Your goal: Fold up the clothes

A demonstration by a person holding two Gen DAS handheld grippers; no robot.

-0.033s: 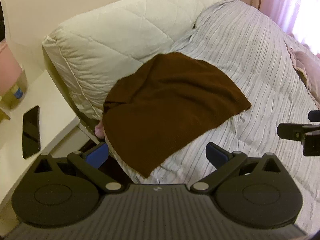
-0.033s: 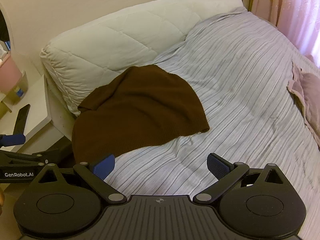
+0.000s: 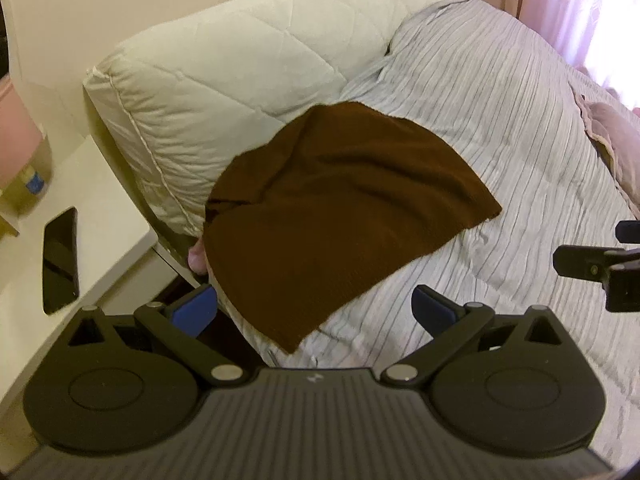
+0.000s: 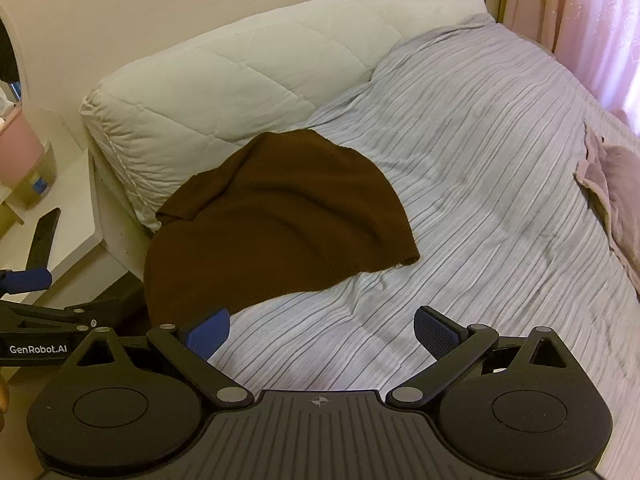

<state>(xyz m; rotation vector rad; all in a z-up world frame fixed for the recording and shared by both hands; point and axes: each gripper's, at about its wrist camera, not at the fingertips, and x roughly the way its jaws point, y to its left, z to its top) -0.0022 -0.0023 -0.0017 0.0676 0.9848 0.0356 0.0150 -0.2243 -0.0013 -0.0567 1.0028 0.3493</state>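
Observation:
A dark brown knitted garment [image 3: 328,216] lies on the grey striped bedspread [image 3: 500,128], draped over the bed's near left edge, against a white quilted pillow [image 3: 224,80]. It also shows in the right wrist view [image 4: 280,220]. My left gripper [image 3: 316,312] is open and empty, just short of the garment's near corner. My right gripper [image 4: 322,334] is open and empty over bare bedspread [image 4: 480,160], to the right of the garment's lower edge. The right gripper's side shows at the right edge of the left wrist view [image 3: 600,268].
A white bedside table [image 3: 100,208] with a black phone [image 3: 60,260] stands left of the bed. A pink object [image 3: 16,136] sits at its far end. A mauve cloth [image 4: 612,184] lies at the bed's right side. Pink curtains [image 4: 580,12] hang behind.

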